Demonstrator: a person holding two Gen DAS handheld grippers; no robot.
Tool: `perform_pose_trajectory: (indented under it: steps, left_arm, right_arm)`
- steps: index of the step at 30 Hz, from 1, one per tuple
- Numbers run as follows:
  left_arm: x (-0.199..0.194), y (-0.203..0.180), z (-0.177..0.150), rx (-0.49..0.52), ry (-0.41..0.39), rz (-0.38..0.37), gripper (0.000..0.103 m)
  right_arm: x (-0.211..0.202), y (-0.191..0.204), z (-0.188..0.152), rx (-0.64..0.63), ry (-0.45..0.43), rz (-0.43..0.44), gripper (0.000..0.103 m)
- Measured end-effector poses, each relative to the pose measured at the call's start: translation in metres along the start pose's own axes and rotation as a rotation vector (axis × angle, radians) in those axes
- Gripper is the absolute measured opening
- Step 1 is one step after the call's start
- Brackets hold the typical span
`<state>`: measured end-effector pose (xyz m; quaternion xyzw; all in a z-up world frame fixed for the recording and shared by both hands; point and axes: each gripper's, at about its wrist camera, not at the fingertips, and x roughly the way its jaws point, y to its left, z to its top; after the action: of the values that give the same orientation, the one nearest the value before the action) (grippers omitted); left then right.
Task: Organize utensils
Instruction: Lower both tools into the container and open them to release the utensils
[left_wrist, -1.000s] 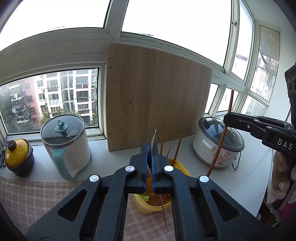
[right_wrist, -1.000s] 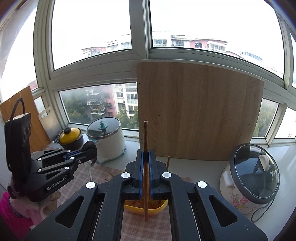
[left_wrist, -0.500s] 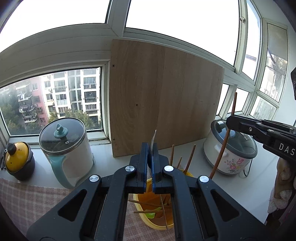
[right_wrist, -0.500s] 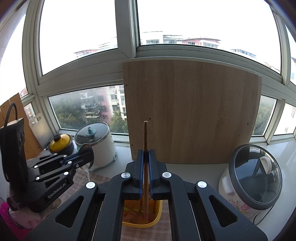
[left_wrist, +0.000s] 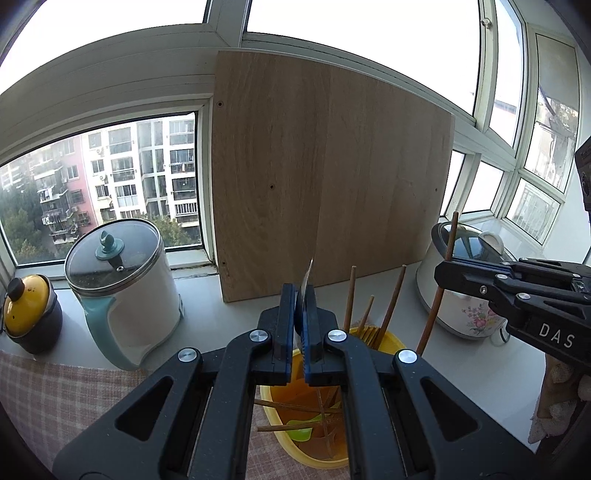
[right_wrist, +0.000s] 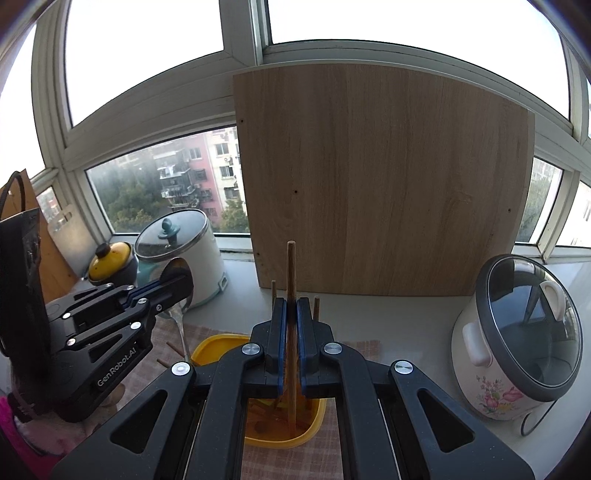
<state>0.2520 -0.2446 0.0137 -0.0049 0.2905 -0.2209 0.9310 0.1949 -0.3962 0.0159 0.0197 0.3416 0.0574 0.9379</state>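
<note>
Left to right: yellow-lidded clay pot (left_wrist: 26, 310), white electric kettle (left_wrist: 127, 291), wooden board (left_wrist: 325, 195) leaning on window, floral rice cooker (right_wrist: 517, 347). Left gripper (left_wrist: 302, 325), marked "GenRobot.AI", clamped on a metal spoon (right_wrist: 177, 295) above the yellow container (right_wrist: 210, 345). Right gripper (right_wrist: 290, 332), marked "DAS", clamped on a wooden chopstick (right_wrist: 291, 280), upright over the same container, which holds more chopsticks (left_wrist: 391, 302).

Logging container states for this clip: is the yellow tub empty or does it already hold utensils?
Not empty. The yellow tub already holds several wooden chopsticks, some upright, some lying across, plus a green utensil.
</note>
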Motion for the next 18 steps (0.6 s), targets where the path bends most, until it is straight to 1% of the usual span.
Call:
perform_pose_trajectory:
  steps: [11, 16, 17, 18]
  left_arm:
    - [-0.003, 0.007, -0.015, -0.038, 0.055, -0.032, 0.001]
    - [-0.008, 0.008, -0.023, -0.041, 0.065, -0.037, 0.007]
    - [-0.010, 0.008, -0.024, -0.043, 0.067, -0.040, 0.009]
    - [-0.011, 0.008, -0.025, -0.044, 0.068, -0.041, 0.011]
  right_arm:
    - [0.007, -0.001, -0.016, -0.001, 0.056, 0.020, 0.004]
    - [0.008, 0.002, -0.022, -0.005, 0.079, 0.017, 0.005]
    - [0.008, 0.003, -0.024, -0.006, 0.082, 0.016, 0.006]
    - [0.008, 0.004, -0.025, -0.006, 0.084, 0.016, 0.009]
